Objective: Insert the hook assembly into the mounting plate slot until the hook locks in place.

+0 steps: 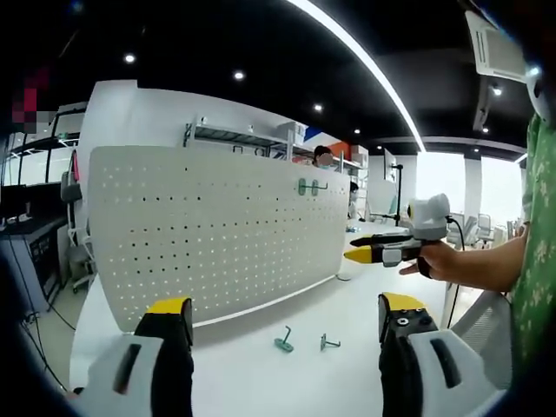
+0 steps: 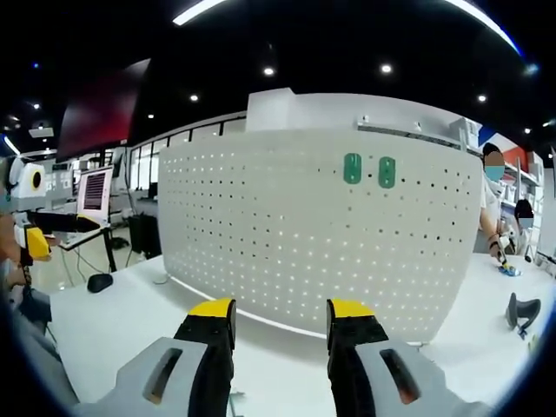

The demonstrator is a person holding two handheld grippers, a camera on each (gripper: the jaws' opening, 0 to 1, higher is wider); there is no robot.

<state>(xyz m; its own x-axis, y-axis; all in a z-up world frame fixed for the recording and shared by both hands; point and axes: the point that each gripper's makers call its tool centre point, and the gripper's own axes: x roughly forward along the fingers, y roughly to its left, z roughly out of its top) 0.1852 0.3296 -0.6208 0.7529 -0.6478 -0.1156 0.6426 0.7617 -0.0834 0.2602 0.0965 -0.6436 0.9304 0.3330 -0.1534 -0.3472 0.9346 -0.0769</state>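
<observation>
Hooks [image 1: 284, 341] on table [image 1: 261, 373], partly small, beyond parted left tongs [image 1: 287, 317].

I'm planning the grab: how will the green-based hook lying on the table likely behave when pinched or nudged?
The hook looks small and thin, so it is probably light and may skid across the smooth white table when nudged. Its bent wire stem looks stiff, not floppy. It lies tilted beside a second hook, so a wide pinch from the left gripper could disturb both.
</observation>
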